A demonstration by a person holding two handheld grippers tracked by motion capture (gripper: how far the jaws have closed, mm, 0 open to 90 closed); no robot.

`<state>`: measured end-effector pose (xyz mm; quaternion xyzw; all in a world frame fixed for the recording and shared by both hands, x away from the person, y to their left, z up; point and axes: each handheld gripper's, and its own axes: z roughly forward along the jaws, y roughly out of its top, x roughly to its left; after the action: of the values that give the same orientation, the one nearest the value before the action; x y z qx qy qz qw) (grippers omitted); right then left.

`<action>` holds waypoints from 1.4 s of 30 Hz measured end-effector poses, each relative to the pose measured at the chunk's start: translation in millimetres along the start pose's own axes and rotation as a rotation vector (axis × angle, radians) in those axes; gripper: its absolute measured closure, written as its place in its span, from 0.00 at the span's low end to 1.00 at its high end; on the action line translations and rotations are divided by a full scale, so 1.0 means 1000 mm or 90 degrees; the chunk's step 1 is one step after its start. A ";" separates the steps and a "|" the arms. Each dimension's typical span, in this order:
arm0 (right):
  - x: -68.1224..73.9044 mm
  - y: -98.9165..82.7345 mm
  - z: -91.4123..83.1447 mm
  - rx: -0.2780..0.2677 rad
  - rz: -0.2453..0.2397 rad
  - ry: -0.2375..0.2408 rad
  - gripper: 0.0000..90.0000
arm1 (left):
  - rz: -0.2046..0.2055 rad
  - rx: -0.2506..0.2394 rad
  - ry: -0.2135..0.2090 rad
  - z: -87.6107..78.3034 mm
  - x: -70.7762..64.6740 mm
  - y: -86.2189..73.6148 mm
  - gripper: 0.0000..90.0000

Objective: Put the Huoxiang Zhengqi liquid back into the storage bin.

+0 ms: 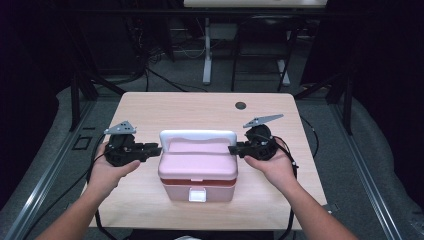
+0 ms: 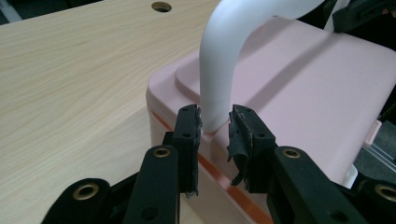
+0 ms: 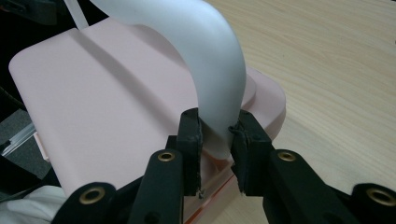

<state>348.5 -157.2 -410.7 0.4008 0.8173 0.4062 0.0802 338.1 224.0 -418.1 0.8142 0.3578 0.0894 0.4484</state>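
A pink box point(image 1: 197, 167) with a white arched handle point(image 1: 197, 135) stands on the wooden table point(image 1: 200, 107), its white front latch point(image 1: 197, 195) facing the person. My left gripper point(image 1: 157, 148) is at the handle's left end. In the left gripper view my left gripper point(image 2: 215, 123) has its pads against both sides of the handle point(image 2: 224, 46) just above the lid point(image 2: 303, 79). My right gripper point(image 1: 231, 148) is at the handle's right end. In the right gripper view my right gripper point(image 3: 215, 126) is shut on the handle's foot point(image 3: 205, 51) above the lid point(image 3: 107, 102).
A round cable hole point(image 1: 240, 105) sits in the table near its far edge. Bare wood lies on both sides of the box and behind it. Dark floor, cables and the legs of another desk point(image 1: 207, 60) lie beyond the table.
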 end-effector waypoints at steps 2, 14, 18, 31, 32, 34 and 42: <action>0.000 0.001 0.000 0.000 0.005 0.001 0.82 | -0.001 0.002 -0.001 -0.004 -0.001 -0.005 0.83; -0.001 0.003 -0.001 -0.003 0.009 0.003 0.82 | 0.001 0.018 -0.024 -0.004 -0.008 -0.035 1.00; -0.001 0.003 -0.001 -0.005 0.014 0.004 0.82 | 0.003 0.024 -0.029 0.001 -0.012 -0.040 1.00; -0.001 0.003 -0.001 -0.005 0.015 0.003 0.82 | -0.003 0.025 -0.033 0.002 -0.015 -0.047 1.00; -0.001 0.003 -0.001 -0.005 0.015 0.003 0.82 | -0.005 0.026 -0.036 0.001 -0.015 -0.048 1.00; -0.001 0.003 -0.001 -0.005 0.014 0.004 0.82 | -0.006 0.026 -0.041 0.002 -0.016 -0.049 1.00; -0.001 0.004 -0.002 -0.005 0.015 0.004 0.82 | 0.003 0.027 -0.052 0.007 -0.022 -0.048 1.00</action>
<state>350.5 -158.0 -406.7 0.4087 0.8112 0.4115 0.0747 301.1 221.2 -456.6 0.8271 0.3392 0.0493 0.4454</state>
